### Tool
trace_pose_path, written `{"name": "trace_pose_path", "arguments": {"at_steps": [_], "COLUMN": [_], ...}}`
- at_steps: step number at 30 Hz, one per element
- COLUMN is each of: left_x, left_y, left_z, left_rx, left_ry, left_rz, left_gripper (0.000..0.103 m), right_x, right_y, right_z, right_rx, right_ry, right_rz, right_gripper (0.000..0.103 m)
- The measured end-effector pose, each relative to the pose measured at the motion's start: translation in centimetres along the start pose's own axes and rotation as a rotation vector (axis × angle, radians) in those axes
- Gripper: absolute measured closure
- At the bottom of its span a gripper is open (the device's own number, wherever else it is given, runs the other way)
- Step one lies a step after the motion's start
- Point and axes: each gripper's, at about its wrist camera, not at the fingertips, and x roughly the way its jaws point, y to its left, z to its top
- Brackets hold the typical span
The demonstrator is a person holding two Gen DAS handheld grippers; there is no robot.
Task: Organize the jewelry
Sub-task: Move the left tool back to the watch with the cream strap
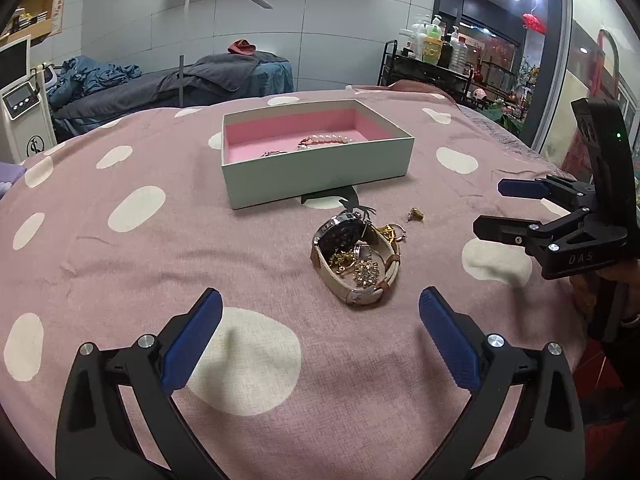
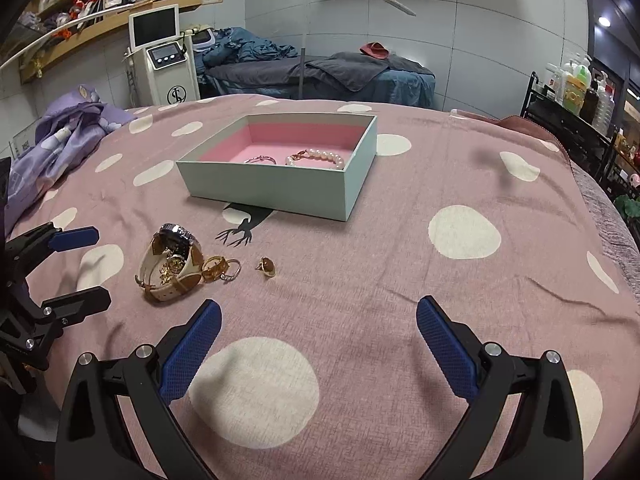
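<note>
A pale green box [image 1: 320, 178] [image 2: 280, 188] with a pink lining stands on the pink spotted cloth. In it lie a pearl bracelet [image 2: 318, 158] [image 1: 330, 140] and a thin silver bracelet [image 2: 261, 159]. In front of the box a watch with a cream strap [image 1: 354, 258] [image 2: 172, 264] lies with gold and crystal pieces piled inside its loop. Gold rings [image 2: 220, 269] lie beside it and a gold ring [image 2: 266, 266] [image 1: 416, 214] lies apart. My left gripper [image 1: 320, 330] [image 2: 86, 268] is open, just short of the watch. My right gripper [image 2: 318, 338] [image 1: 494, 206] is open and empty, right of the jewelry.
The cloth [image 1: 120, 280] covers a bed-like surface with its edge curving away at the right. A purple bundle [image 2: 64, 140] lies at the far left. A black cart with bottles [image 2: 576, 100] stands beyond the right edge. A massage bed [image 2: 320, 76] and a white machine [image 2: 164, 60] stand behind.
</note>
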Motion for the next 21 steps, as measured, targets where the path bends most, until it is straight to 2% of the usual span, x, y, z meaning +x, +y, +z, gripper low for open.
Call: {"name": "trace_pose_path", "arguments": {"at_steps": [4,6,8,11,13,17,21], "left_x": [0.3,0.7,1.3,2.3,3.0,4.2,4.5], "left_y": [-0.2,0.4,1.0,1.1,0.9,0.6,0.5], "left_z": [0.5,1.1,1.7,2.5,2.8,2.9,2.7], "left_rx": [0.011,-0.012,-0.017,0.018,0.027,0.058,0.076], "left_ry": [-0.001,0.012,0.035,0.073,0.098,0.151,0.181], "left_rz": [-0.004,-0.020,-0.021,-0.014,-0.035,-0.011,0.012], "left_gripper": [0.010,0.022,0.040,0.055,0.060,0.078,0.083], "right_x": [-0.3,-0.3,-0.2,-0.1,-0.2,-0.2,-0.1], "right_y": [0.6,0.6,0.7,0.9,1.1,1.2,1.2], "right_z": [-0.2,-0.1,-0.1,-0.2,-0.2,0.1,0.5], "right_rx": [-0.023,-0.027,-0.031,-0.034,-0.037,-0.049,-0.066], "right_ry": [-0.008,-0.006,-0.004,-0.001,-0.002,-0.004,-0.004], "right_rz": [-0.001,-0.007,-0.008,-0.003,-0.003,-0.008,-0.011], "right_gripper": [0.011,0.011,0.011,0.011,0.011,0.015,0.018]}}
